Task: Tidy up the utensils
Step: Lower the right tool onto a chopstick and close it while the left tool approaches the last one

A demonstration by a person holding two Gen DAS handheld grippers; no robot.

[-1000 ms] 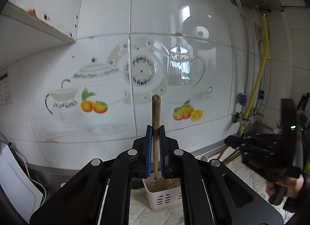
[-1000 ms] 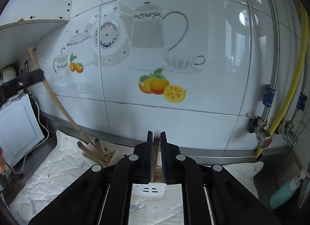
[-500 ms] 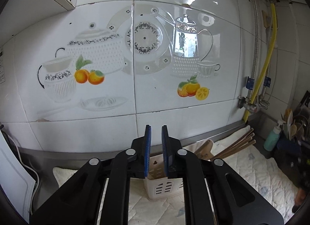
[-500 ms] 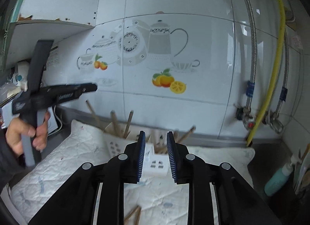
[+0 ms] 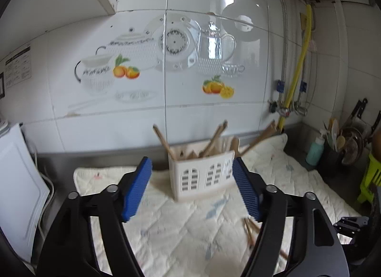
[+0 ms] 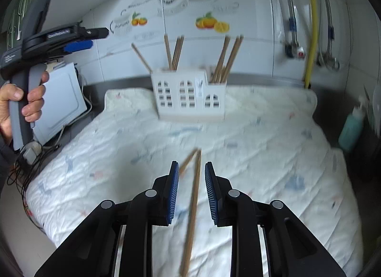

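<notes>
The right claw [image 6: 191, 190] hung narrowly parted over two loose wooden chopsticks [image 6: 193, 196] on the quilted cloth [image 6: 262, 148], apparently lined up for a pickup. The left claw [image 5: 191, 187] gaped wide and empty, facing the white plastic utensil caddy [image 5: 202, 176].

The loose chopsticks [image 6: 194, 196] on the quilted mat [image 6: 262, 157] are smeared by motion blur, and their near ends are cut off by the lower frame edge. The lower ends of the chopsticks [image 5: 214, 137] in the white holder [image 5: 202, 174] are hidden by its walls.
</notes>
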